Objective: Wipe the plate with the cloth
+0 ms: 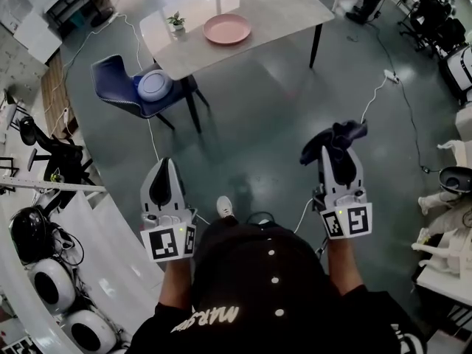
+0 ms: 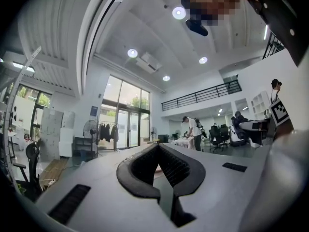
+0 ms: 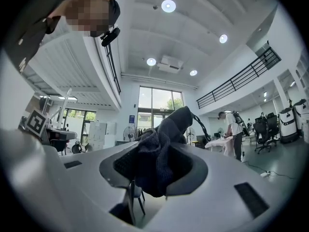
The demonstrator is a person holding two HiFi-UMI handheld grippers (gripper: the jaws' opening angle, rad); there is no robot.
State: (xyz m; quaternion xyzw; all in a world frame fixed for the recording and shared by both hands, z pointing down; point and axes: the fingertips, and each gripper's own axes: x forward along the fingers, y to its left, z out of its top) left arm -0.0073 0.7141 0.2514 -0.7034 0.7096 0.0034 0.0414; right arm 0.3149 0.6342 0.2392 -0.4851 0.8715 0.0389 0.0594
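A pink plate (image 1: 227, 29) lies on the light table (image 1: 265, 9) far ahead of me in the head view. My right gripper (image 1: 333, 147) is shut on a dark blue cloth (image 1: 335, 139), which bunches up past its tips; in the right gripper view the cloth (image 3: 159, 153) fills the gap between the jaws. My left gripper (image 1: 164, 169) is shut with nothing in it, and the left gripper view shows its bare pads (image 2: 181, 170) closed together. Both grippers hang over the floor, well short of the table.
A blue chair (image 1: 122, 83) with a round pale cushion (image 1: 155, 85) stands at the table's near left. A small potted plant (image 1: 177, 22) sits left of the plate. Cables (image 1: 369, 102) cross the grey floor. Equipment and desks line both sides; a person (image 3: 234, 129) stands by a distant table.
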